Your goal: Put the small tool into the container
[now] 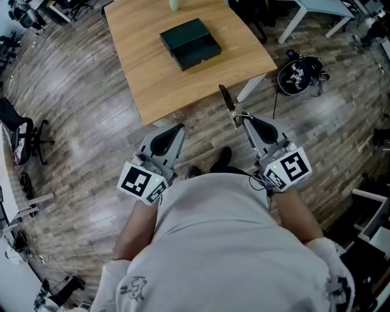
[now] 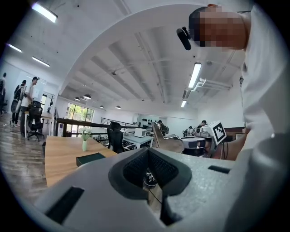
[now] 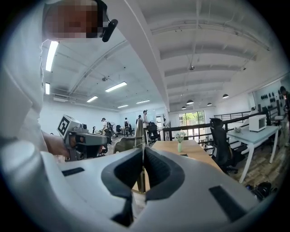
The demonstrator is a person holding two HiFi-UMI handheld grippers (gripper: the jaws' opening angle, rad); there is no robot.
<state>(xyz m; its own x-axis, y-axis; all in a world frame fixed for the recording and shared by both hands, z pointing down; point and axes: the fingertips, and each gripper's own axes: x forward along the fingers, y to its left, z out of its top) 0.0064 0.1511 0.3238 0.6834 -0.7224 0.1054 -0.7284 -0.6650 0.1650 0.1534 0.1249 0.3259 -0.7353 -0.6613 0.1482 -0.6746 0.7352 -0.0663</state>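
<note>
Writing: none legible; only black-and-white square patterns on the marker cubes point(image 1: 141, 181); white print on the black bag point(image 1: 298, 74) on the floor, too small to read.
Count: two grippers, one small tool, one container, one table, one vase.
Left gripper point(image 1: 178, 128): jaws drawn together, nothing gripped between the pads; held over the floor, just short of the table point(image 1: 152, 85).
Right gripper point(image 1: 242, 120): jaws clamped on the small tool point(image 1: 227, 100), seen as a thin edge-on strip in the right gripper view.
Small tool: pointed away from the person, dark far end reaching the table's near edge; well apart from the container.
Container point(image 1: 190, 42): dark green box, rested on the table top.
Vase point(image 1: 175, 5): cut off by the top edge of the head view.
Hard to make out: kind of tool; container open or closed.
</note>
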